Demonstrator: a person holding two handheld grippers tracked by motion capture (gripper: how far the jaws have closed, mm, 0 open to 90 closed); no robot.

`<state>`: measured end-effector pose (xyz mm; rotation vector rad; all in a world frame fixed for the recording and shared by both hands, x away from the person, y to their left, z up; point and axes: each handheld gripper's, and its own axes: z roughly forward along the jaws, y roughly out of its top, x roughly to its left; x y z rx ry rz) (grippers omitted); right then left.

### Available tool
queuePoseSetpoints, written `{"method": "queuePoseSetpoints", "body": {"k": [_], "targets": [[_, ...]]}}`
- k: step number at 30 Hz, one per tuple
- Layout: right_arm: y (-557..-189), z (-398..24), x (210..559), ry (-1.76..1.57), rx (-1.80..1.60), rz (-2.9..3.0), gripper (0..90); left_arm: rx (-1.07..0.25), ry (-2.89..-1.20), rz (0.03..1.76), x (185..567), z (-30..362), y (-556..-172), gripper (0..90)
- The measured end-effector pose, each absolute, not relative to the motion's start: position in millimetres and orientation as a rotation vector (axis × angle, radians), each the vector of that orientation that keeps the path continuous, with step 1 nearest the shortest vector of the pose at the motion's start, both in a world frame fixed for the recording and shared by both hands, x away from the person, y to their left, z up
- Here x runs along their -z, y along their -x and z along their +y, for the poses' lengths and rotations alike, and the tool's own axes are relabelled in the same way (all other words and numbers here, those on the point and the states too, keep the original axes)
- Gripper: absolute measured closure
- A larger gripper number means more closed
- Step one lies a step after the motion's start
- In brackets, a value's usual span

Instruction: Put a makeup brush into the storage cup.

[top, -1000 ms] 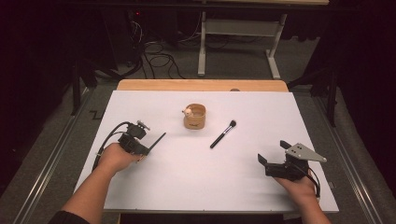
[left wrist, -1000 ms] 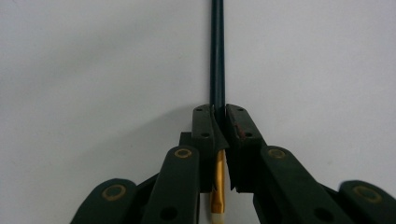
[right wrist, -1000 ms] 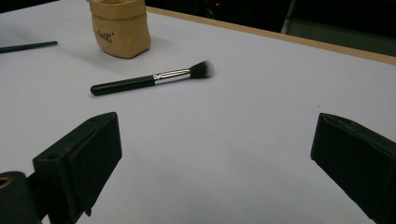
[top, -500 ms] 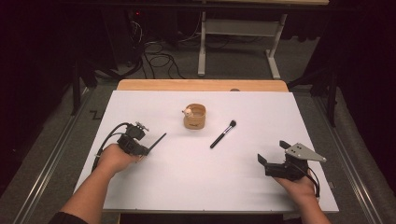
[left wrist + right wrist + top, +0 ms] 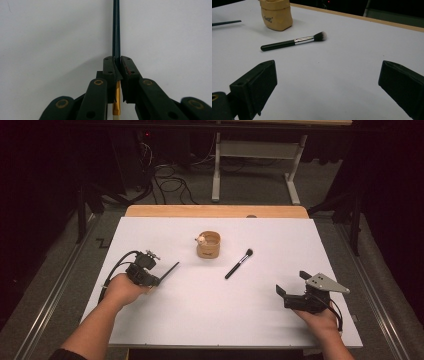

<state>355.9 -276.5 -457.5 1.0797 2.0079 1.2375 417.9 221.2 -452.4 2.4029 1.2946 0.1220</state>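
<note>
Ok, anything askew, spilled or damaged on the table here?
Nothing stands out. The pouch stands upright, the makeup brush lies flat beside it, apart from it. The left gripper is shut on a thin dark brush; the right gripper is open over bare table.

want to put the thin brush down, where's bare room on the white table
The widest bare patch lies between the left gripper and the right gripper, below the makeup brush. The far corners are bare too. The only cluster is mid-table: the tan cup with the makeup brush beside it.
</note>
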Motion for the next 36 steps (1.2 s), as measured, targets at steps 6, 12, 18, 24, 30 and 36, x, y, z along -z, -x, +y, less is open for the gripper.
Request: {"method": "queuePoseSetpoints", "body": {"k": [6,12,18,24,30,36], "targets": [[-356,-276,458,-1.08,-1.24,2.007,2.5,-0.144,-2.411,1.283,438,221,-411,83.4],[-356,-277,458,-1.092,-1.244,2.005,2.5,-0.166,-2.421,1.245,419,218,-403,83.4],[-355,-277,457,-1.096,-1.245,2.001,2.5,-0.19,-2.436,1.184,389,213,-394,83.4],[-355,-278,457,-1.094,-1.246,1.997,2.5,-0.196,-2.447,1.16,374,207,-387,83.4],[-355,-278,457,-1.095,-1.252,1.994,2.5,-0.188,-2.457,1.153,373,204,-388,83.3],[-355,-279,457,-1.093,-1.254,1.996,2.5,-0.177,-2.472,1.109,376,197,-388,83.3]]}}
